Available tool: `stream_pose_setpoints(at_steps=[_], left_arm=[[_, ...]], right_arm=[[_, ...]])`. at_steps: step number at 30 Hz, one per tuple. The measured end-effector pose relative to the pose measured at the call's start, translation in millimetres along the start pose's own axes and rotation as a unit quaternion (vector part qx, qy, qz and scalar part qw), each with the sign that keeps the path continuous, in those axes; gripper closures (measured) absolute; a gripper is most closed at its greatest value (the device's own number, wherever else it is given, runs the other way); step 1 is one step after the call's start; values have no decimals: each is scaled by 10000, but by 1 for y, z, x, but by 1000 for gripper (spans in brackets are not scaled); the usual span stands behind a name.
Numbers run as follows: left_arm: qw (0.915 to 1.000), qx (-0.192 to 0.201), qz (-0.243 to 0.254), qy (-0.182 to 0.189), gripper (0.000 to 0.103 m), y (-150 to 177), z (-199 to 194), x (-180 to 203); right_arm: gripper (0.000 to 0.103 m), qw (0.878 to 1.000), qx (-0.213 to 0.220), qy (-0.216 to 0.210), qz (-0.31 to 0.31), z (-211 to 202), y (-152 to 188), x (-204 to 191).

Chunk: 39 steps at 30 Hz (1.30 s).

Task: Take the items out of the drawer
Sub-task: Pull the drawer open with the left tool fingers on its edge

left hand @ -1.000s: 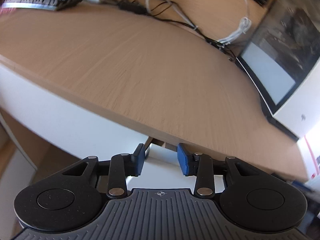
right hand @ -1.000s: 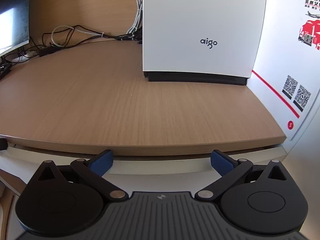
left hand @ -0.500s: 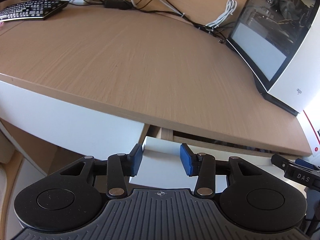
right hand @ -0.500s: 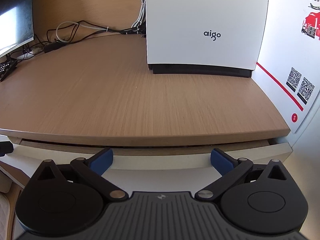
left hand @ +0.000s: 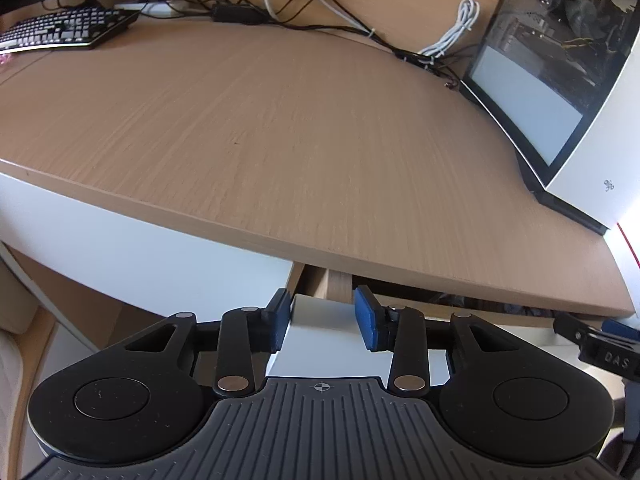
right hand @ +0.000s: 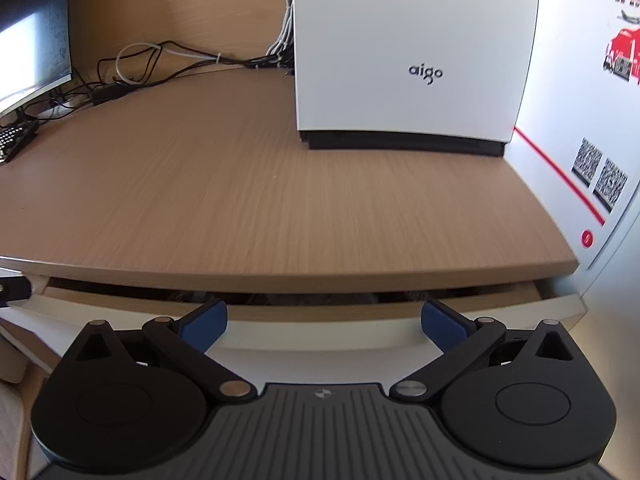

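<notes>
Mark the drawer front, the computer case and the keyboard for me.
drawer front (right hand: 320,344): right wrist view, white face.
computer case (right hand: 400,40): right wrist view, white front panel.
keyboard (left hand: 60,30): left wrist view, key rows.

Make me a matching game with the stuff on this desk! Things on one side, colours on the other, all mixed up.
Things:
1. computer case
2. desk
3. keyboard
4. gripper pads

Colours:
A. blue
B. white
C. black with pale keys
D. light brown wood

Pairs: 1-B, 2-D, 3-C, 4-A
</notes>
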State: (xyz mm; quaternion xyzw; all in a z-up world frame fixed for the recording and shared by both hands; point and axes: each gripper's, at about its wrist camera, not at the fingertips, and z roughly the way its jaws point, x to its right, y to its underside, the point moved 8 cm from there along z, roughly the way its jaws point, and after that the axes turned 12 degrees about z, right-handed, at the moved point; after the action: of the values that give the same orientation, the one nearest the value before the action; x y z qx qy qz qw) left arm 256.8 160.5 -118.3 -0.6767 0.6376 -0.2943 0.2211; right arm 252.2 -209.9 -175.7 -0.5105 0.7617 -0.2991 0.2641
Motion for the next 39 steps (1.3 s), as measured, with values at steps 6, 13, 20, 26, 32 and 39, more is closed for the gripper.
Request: stream_pose_setpoints(at_steps=[6, 13, 20, 26, 32, 39], left_arm=[[10000, -5, 9, 2, 60, 6, -4, 2], [10000, -80, 51, 2, 60, 13, -12, 2], [9983, -87, 546, -188, 73, 12, -29, 10], [9955, -131, 898, 265, 73, 10, -23, 42], [9881, -538, 1321, 573, 73, 24, -1, 72], [9864, -680, 1322, 703, 73, 37, -7, 72]], right_arm=[[0, 9999, -62, 143, -18, 11, -4, 8], [0, 9993, -373, 72, -15, 10, -1, 14], [0, 9986, -526, 5, -14, -1, 11, 17], [0, 9984, -565, 22, -8, -14, 23, 19], [0, 9980, -632, 34, -14, -25, 33, 20], [0, 9977, -677, 52, -5, -34, 42, 21]])
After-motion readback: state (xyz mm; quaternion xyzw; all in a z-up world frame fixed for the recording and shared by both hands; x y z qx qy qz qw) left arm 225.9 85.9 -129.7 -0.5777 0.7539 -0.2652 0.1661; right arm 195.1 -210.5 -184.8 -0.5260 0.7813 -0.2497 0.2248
